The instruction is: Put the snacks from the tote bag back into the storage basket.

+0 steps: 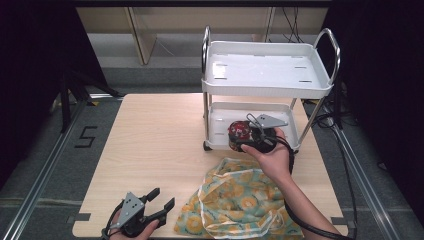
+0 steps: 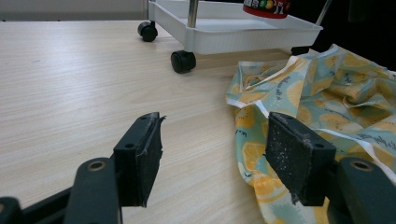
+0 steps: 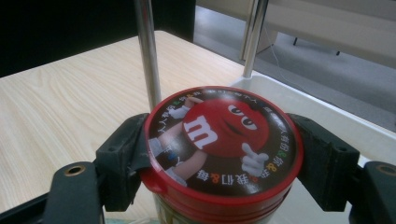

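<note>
Right gripper (image 1: pixel 248 134) is clamped on a red-lidded can (image 1: pixel 239 132), its two black jaws pressed against opposite sides of the lid, as the right gripper view makes plain: the can (image 3: pixel 223 140) sits squarely between them, its round top printed with a red cartoon candy figure. In the high view the can is at the front edge of the lower tray (image 1: pixel 220 131) of a small white cart (image 1: pixel 267 70) that stands on the table (image 1: pixel 150 145); whether its base rests on the tray or is held just above it cannot be told. The cart's upper tray holds nothing. Left gripper (image 1: pixel 159 201) lies low at the near left edge of the table with its jaws spread wide and nothing between them. In the left gripper view its right jaw stands just beside the edge of a crumpled yellow-patterned bag (image 2: pixel 322 102), which lies on the table in front of the cart, near the person's right forearm (image 1: pixel 300 200).
</note>
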